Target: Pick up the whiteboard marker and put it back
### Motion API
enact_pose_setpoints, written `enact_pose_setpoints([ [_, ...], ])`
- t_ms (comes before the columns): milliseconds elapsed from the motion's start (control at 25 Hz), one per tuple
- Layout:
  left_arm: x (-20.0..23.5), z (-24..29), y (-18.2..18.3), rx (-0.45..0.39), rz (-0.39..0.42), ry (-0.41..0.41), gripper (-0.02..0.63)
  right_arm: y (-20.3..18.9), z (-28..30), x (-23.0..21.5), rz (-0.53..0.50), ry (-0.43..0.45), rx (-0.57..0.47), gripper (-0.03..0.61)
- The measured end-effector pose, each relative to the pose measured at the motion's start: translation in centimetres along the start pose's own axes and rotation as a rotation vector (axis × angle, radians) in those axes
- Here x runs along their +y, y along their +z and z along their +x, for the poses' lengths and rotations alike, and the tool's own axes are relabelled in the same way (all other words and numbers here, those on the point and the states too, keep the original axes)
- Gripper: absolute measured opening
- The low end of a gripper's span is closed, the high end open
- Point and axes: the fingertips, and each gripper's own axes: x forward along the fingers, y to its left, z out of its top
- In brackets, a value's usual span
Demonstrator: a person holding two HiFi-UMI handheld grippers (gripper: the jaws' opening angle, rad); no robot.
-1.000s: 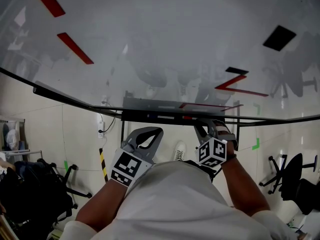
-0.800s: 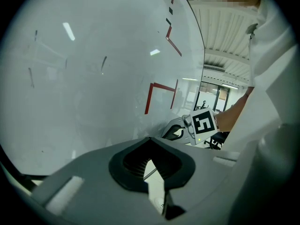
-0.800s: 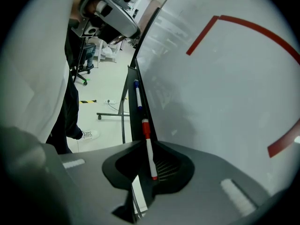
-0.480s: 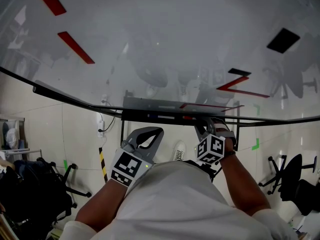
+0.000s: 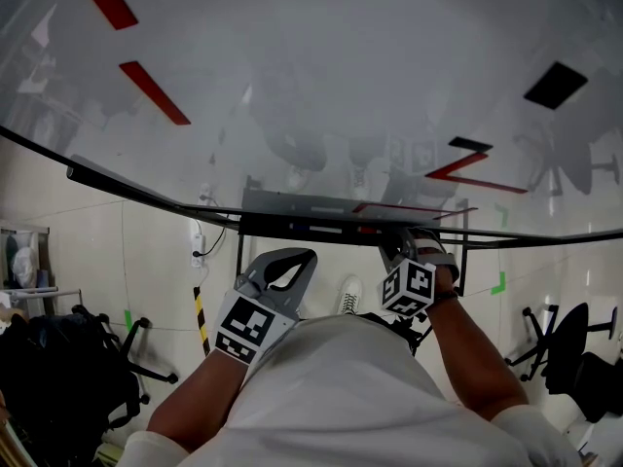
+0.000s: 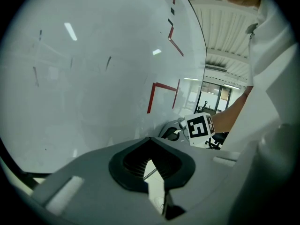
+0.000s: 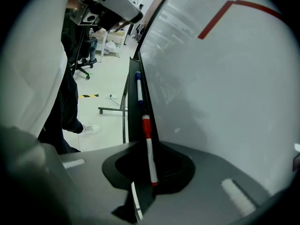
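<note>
A white whiteboard marker [image 7: 150, 159] with a red cap lies along the black tray [image 7: 133, 110] under the whiteboard [image 5: 311, 86]. Its tail end sits between the jaws of my right gripper [image 7: 149, 147], which is shut on it. In the head view the right gripper [image 5: 413, 246] is up at the tray [image 5: 302, 227], beside the marker's red cap [image 5: 365, 230]. My left gripper [image 5: 290, 259] hangs just below the tray, to the left, shut with nothing in it. Seen from the left gripper [image 6: 150, 140], only the board and the right gripper's marker cube [image 6: 198, 127] are ahead.
A blue-capped marker [image 7: 138, 89] lies further along the tray. Red lines are drawn on the board. Below stand the board's metal frame [image 5: 238, 261], a yellow-black striped post [image 5: 201, 319], and office chairs at the left [image 5: 68, 373] and right [image 5: 569, 348]. The person's shoe [image 5: 348, 295] is on the floor.
The right gripper has shifted slightly left and up along the tray. The left gripper has hardly moved.
</note>
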Motion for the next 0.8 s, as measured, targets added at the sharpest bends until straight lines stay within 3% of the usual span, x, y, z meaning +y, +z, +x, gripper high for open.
enact_pose_setpoints([
  [800, -0.2, 0.1, 0.1, -0.007, -0.002, -0.008, 0.017, 0.6, -0.9, 0.0, -0.057, -0.020, 0.002, 0.037],
])
